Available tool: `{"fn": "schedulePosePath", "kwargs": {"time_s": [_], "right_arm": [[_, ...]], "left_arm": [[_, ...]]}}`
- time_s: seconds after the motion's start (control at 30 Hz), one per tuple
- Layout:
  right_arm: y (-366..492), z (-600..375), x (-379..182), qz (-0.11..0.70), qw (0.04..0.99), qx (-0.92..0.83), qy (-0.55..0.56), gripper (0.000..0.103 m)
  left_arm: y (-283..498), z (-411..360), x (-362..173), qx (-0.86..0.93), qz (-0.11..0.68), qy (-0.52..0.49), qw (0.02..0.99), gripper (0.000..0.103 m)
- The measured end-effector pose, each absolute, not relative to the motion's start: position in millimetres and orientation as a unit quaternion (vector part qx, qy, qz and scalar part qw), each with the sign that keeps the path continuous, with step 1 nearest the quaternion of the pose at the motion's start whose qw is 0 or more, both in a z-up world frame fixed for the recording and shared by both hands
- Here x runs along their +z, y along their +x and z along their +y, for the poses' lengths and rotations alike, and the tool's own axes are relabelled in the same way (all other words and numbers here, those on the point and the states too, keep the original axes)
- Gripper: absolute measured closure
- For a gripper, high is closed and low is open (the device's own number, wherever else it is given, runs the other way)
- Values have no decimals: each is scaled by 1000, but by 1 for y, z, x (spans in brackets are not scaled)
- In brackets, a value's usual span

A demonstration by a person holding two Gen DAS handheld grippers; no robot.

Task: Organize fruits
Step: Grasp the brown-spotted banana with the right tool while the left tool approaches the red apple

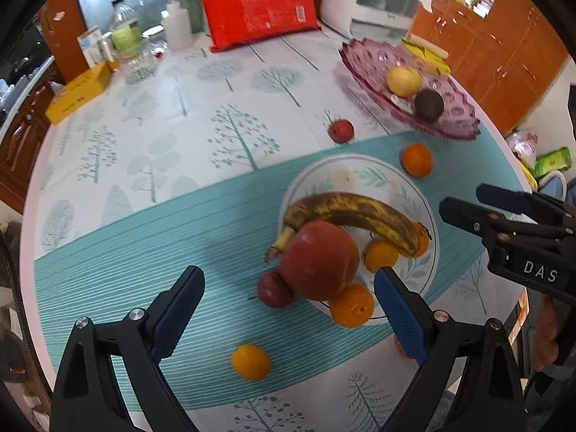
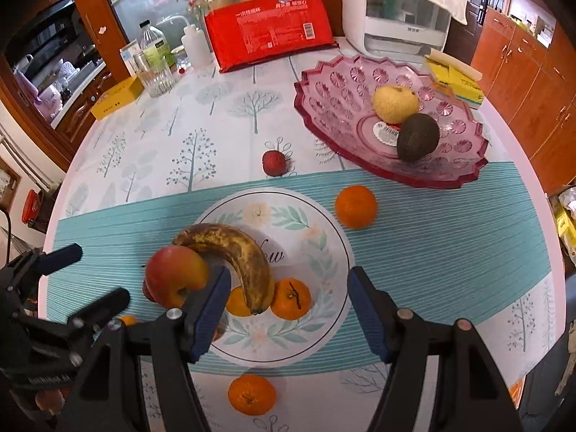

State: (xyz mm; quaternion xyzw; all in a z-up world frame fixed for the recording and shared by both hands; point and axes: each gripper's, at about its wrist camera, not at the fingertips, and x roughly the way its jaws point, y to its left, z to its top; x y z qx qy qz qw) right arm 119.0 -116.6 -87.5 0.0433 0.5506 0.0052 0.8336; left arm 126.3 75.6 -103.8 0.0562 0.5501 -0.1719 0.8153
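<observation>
We hold both grippers over the round desk [image 2: 450, 270] with the tree-print cloth. Our left gripper [image 1: 288, 309] is wide open, empty, hovering just above the red-yellow apple [image 1: 318, 259] at the near rim of the white leaf-patterned plate [image 2: 324, 223]. Our right gripper [image 2: 288, 309] is also wide open and holds nothing, above the same plate. On the plate lie a brown-spotted banana [image 2: 234, 248] and two small orange mandarins [image 2: 291, 298] under its tip. A dark red lychee [image 1: 273, 288] touches the apple on the cloth. Loose mandarins sit near the plate: one toward the bowl [image 2: 355, 206], one at the near desk edge [image 2: 251, 394]. Another red lychee [image 2: 274, 162] lies apart, beyond the plate. The pink scalloped glass bowl [image 2: 324, 108] holds a yellow pear [image 2: 394, 103] touching a dark avocado [image 2: 417, 136].
</observation>
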Motion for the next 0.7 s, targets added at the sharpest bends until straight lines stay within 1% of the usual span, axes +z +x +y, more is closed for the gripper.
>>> {"fn": "schedulePosePath", "kwargs": {"time_s": [0.4,0.47,0.53,0.6,0.63,0.7], "right_arm": [[140,-110,-119,574,817,42,29,35],[145,-106,-125,579,814,51,15,35],[151,-100,-132,581,811,63,-1,36],[157,-94,-140,587,806,72,-17,38],[159,-92,-142,590,804,76,-20,42],[165,-88,-149,598,796,88,-24,45]], "left_arm": [[135,68,-133,-198,583,32,788,9],[135,67,-137,-202,586,30,784,15],[135,65,-140,-207,590,28,780,17],[135,64,-143,-209,593,27,777,18],[136,64,-144,-210,594,25,776,18],[136,65,-145,-211,596,21,774,19]]}}
